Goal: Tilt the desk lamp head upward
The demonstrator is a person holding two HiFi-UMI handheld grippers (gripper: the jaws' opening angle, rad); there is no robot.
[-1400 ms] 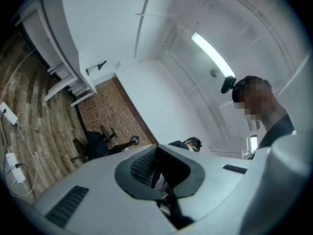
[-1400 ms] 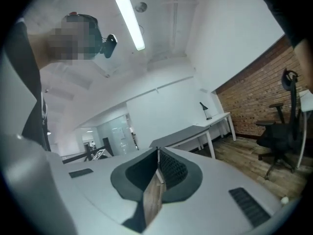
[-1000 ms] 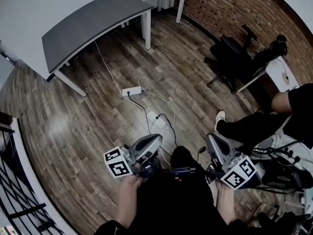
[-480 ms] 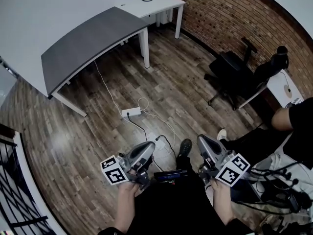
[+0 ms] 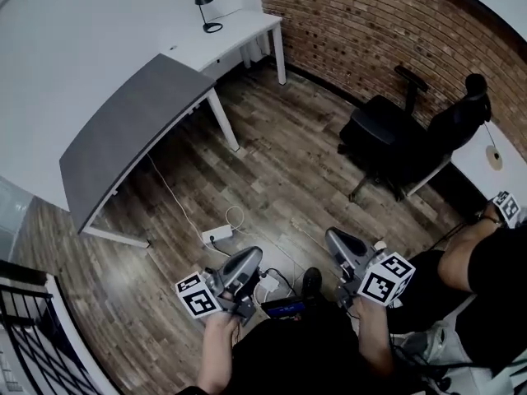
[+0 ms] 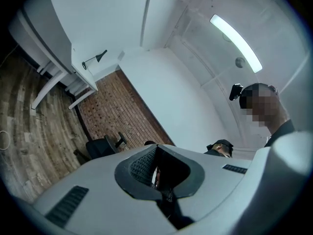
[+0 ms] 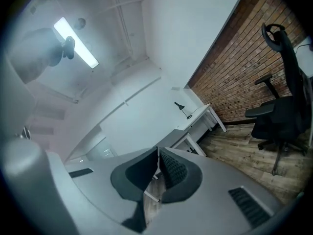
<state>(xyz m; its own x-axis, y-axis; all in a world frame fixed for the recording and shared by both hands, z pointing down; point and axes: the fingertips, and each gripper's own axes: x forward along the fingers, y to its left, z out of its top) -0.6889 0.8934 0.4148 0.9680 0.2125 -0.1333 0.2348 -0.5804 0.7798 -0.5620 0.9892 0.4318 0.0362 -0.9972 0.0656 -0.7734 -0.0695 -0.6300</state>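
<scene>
Wooden flooring (image 5: 288, 179) is spreading out beneath me, and at the bottom of the head view I am holding both tools low and close to my body. The left gripper (image 5: 249, 259) is showing its jaws pressed together with nothing between them, and the right gripper (image 5: 333, 239) is likewise closed and empty. Just beyond them a power strip (image 5: 216, 235) and its loose cable (image 5: 169, 192) are lying on the boards, something I am judging as a snag risk underfoot. Further up, at centre left, a grey desk (image 5: 132, 130) is jutting out on a slant, while an office chair (image 5: 387, 138) is sitting at the right against the brick wall (image 5: 370, 31); between them a broad lane of bare floor is lying open.

Farthest away, at the upper left, the desk lamp (image 5: 202, 2) is standing on a white desk (image 5: 239, 35), well apart from both grippers. It is looking slim and light, with a small cone head on a thin stem and a round base, so I am expecting it to slide or tip easily. I am planning to grip the head near its hinge while steadying the base, with jaws opened first.
</scene>
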